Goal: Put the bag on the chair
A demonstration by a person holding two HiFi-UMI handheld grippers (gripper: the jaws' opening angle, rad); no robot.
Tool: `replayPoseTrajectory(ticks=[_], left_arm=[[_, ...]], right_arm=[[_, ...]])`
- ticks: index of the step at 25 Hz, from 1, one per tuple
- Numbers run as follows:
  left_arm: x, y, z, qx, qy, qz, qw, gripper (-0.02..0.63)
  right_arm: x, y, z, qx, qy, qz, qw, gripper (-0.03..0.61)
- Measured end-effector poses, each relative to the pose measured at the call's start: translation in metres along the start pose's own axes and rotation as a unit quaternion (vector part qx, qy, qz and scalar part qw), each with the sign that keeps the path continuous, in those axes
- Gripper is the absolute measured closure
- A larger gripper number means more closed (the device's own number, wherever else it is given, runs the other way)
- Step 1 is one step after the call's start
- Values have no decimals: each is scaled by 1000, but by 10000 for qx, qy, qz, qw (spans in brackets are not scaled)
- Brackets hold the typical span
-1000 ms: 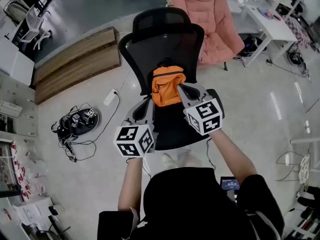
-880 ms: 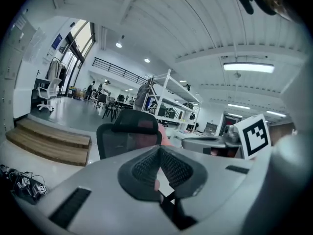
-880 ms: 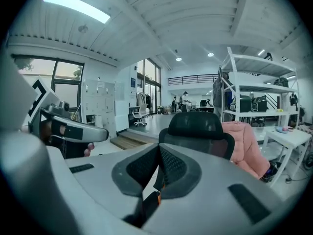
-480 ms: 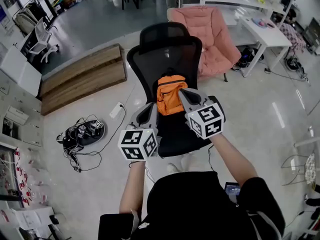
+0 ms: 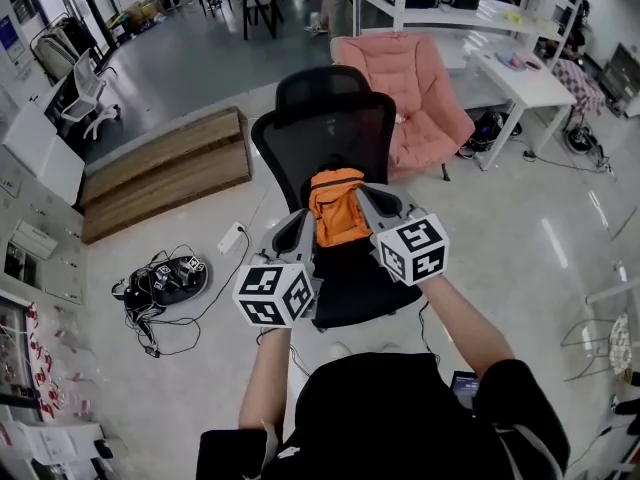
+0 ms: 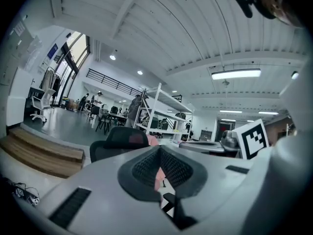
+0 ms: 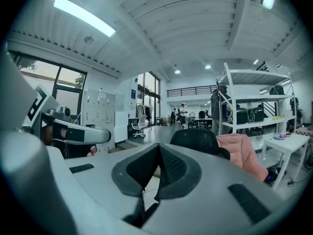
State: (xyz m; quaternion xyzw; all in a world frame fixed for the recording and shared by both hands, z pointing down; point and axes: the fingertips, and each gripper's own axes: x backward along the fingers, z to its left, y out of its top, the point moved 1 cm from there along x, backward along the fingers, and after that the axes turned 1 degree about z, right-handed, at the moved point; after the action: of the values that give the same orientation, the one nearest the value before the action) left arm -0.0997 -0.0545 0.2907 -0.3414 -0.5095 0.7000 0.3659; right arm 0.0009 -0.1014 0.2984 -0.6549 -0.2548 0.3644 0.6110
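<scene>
Orange bag [image 5: 337,211] on chair [image 5: 330,136] — between left gripper [image 5: 302,219], right gripper [image 5: 364,195], jaws together

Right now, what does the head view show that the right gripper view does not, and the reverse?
Only the head view shows the orange bag in front of the backrest of the black office chair, between the left gripper and the right gripper. It also shows the wooden platform on the floor.
Only the right gripper view shows that gripper's jaws together with nothing between them, and the ceiling light.
Both show the black office chair, the pink armchair and the white table.
</scene>
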Motion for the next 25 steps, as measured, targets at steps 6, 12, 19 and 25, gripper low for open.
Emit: replayPoseTrajectory(ticks=[6,12,19,25], left_arm=[[-3,14,-19,-75,104,-83,9999,606],[-1,19,-33,-135,269,-147,9994,606],[-1,18,-44,-96,329,-171,9993,606],[-4,15,-51,-82,365,-152,9992,606]], right_arm=[[16,19,-14,40,26,-144,9999,577],[32,26,-27,38,85,-225,9997,577],[41,28,-30,4,146,-273,9995,577],[45,24,-37,-21,139,-250,9996,577]])
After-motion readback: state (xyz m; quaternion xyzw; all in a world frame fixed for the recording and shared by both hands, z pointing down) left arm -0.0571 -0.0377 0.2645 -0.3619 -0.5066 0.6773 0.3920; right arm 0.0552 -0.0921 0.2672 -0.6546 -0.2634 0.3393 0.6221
